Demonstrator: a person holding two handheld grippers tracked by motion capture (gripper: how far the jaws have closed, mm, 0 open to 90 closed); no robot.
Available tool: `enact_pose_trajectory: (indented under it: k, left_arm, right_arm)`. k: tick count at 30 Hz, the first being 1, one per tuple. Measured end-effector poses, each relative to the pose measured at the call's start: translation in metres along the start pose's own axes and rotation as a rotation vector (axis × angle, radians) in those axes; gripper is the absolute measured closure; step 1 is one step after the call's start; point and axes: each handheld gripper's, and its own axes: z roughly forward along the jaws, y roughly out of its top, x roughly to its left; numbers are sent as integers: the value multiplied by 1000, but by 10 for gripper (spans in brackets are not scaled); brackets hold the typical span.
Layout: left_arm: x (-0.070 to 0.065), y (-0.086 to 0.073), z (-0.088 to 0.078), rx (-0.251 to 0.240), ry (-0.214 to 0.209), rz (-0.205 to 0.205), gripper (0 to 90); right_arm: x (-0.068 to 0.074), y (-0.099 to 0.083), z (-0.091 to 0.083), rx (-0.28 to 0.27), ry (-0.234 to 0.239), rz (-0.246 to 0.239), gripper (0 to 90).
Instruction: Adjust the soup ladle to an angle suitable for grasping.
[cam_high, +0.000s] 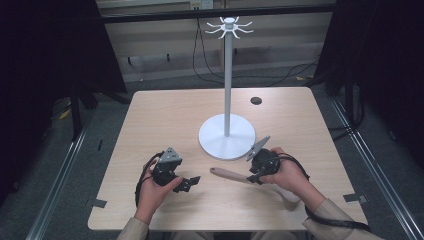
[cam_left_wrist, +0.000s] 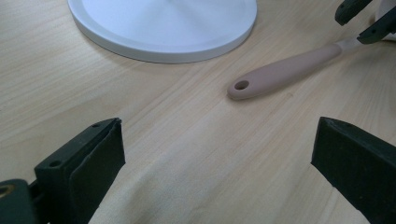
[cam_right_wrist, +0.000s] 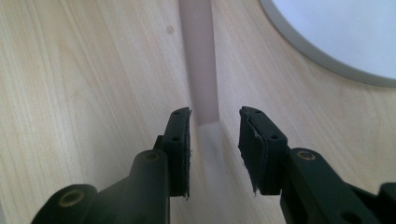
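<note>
A kitchen utensil with a pinkish-beige handle (cam_high: 227, 174) lies on the wooden table (cam_high: 165, 110) in front of a white stand. The handle's end has a hole (cam_left_wrist: 241, 85), and its pale head (cam_high: 290, 195) is mostly hidden under the right hand. My right gripper (cam_high: 256, 178) straddles the handle (cam_right_wrist: 200, 60) near its neck; the jaws are parted, with a gap showing on each side. My left gripper (cam_high: 190, 183) rests low on the table to the left of the handle, with its jaws wide apart (cam_left_wrist: 217, 154) and bare wood between them.
The white stand has a round base (cam_high: 220, 142) just behind the utensil, a tall pole (cam_high: 228, 75) and several hooks (cam_high: 229, 26) on top. A black round cap (cam_high: 256, 100) sits in the table's far right. Dark curtains and cables lie beyond the table.
</note>
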Motion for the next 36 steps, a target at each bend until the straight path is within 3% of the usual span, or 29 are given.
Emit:
enact_pose_trajectory:
  k: [16, 18, 21, 23, 28, 29, 36]
  left_arm:
    - [1, 0, -1, -6, 7, -1, 24]
    - [1, 0, -1, -5, 4, -4, 24]
    - [2, 0, -1, -5, 6, -2, 24]
    - [2, 0, -1, -4, 6, -3, 24]
    - [2, -1, -1, -2, 5, 0, 24]
    - [2, -1, -1, -4, 8, -1, 24]
    - [2, 0, 0, -2, 7, -3, 24]
  right_arm:
    - [5, -1, 20, 92, -4, -9, 660]
    - [4, -1, 22, 112, 3, -33, 679]
    - [4, -2, 24, 96, 9, -11, 727]
    - [3, -1, 23, 102, -1, -27, 774]
    - [2, 0, 22, 110, 14, -74, 781]
    - [3, -1, 21, 109, 20, -63, 782]
    - [-2, -3, 11, 30, 37, -45, 784]
